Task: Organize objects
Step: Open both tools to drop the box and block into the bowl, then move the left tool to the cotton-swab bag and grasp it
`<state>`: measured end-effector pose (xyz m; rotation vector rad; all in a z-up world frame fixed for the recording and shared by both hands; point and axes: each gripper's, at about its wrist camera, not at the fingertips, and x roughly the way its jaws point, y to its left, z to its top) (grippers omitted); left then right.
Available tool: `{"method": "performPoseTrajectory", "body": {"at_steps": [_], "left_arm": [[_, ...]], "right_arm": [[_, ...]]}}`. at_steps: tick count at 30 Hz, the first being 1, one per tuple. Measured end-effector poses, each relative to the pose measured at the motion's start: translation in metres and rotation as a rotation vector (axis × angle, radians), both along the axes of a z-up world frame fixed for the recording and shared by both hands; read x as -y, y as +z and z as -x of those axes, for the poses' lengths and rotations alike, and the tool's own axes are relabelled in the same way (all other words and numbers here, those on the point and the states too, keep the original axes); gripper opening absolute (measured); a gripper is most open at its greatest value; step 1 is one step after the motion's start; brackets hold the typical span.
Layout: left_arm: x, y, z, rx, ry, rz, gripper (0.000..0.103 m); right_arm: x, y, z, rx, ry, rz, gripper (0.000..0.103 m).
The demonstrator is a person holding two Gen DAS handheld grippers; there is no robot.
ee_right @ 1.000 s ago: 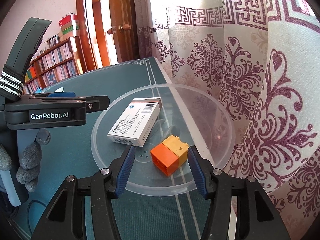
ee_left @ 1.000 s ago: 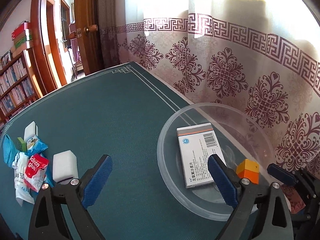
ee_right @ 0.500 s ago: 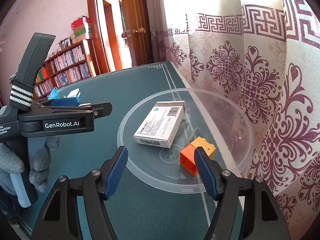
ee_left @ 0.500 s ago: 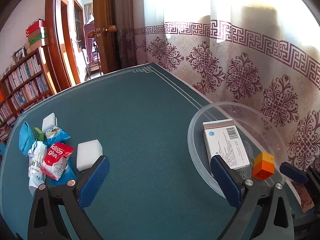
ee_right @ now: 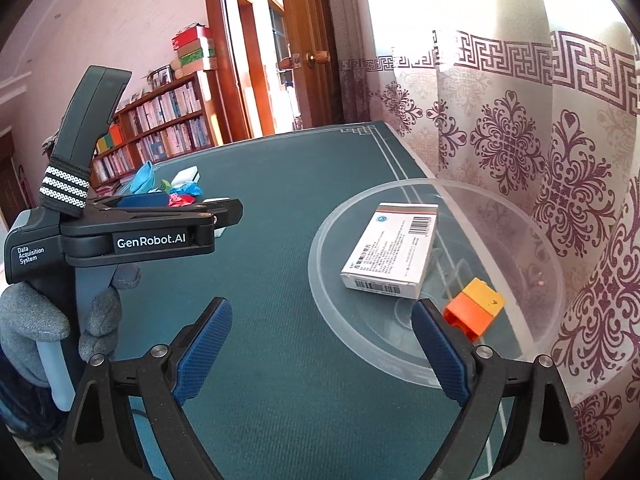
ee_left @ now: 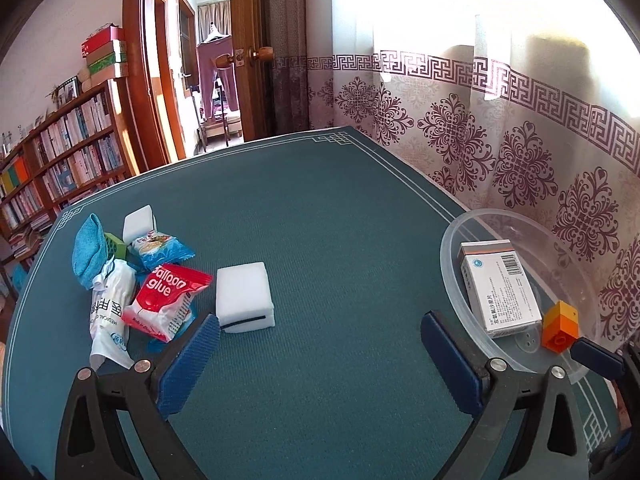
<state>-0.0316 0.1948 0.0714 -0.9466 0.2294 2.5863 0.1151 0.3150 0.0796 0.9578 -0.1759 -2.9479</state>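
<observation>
A clear plastic bowl (ee_left: pixel 452 276) (ee_right: pixel 320 280) on the green table holds a white medicine box (ee_left: pixel 498 288) (ee_right: pixel 390 250) and an orange-yellow block (ee_left: pixel 560 326) (ee_right: pixel 474 308). A white sponge (ee_left: pixel 245 297) lies just ahead of my left gripper (ee_left: pixel 320 356), which is open and empty. Left of the sponge lies a pile: a red glue packet (ee_left: pixel 166 300), a white medical bag (ee_left: pixel 110 308), a blue snack packet (ee_left: pixel 160 250), a blue cloth (ee_left: pixel 88 254) and a second sponge (ee_left: pixel 139 224). My right gripper (ee_right: pixel 322 348) is open and empty, before the bowl's near left rim.
A patterned curtain (ee_left: pixel 500 140) hangs along the table's right edge. A bookshelf (ee_left: pixel 60 160) and an open wooden door (ee_left: pixel 248 60) stand beyond the far edge. The left gripper's body (ee_right: pixel 132 236) shows in the right wrist view, with the pile (ee_right: pixel 176 192) behind it.
Both grippers have drawn back and to the left from the bowl. The right gripper's jaws have opened wider, away from the orange-yellow block. The pile and sponge have come into fuller view.
</observation>
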Motion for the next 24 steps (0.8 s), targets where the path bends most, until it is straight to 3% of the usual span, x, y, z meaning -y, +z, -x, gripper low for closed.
{"method": "performPoseTrajectory", "body": {"at_steps": [10,24], "left_arm": [[0.047,-0.001,0.013,0.004,0.083,-0.016,0.102],[0.127,-0.01,0.047,0.028,0.277,-0.008,0.102]], "right_arm": [[0.032,0.0,0.02,0.016,0.063,-0.013,0.092],[0.074,-0.005,0.044,0.044,0.15,-0.028,0.092]]}}
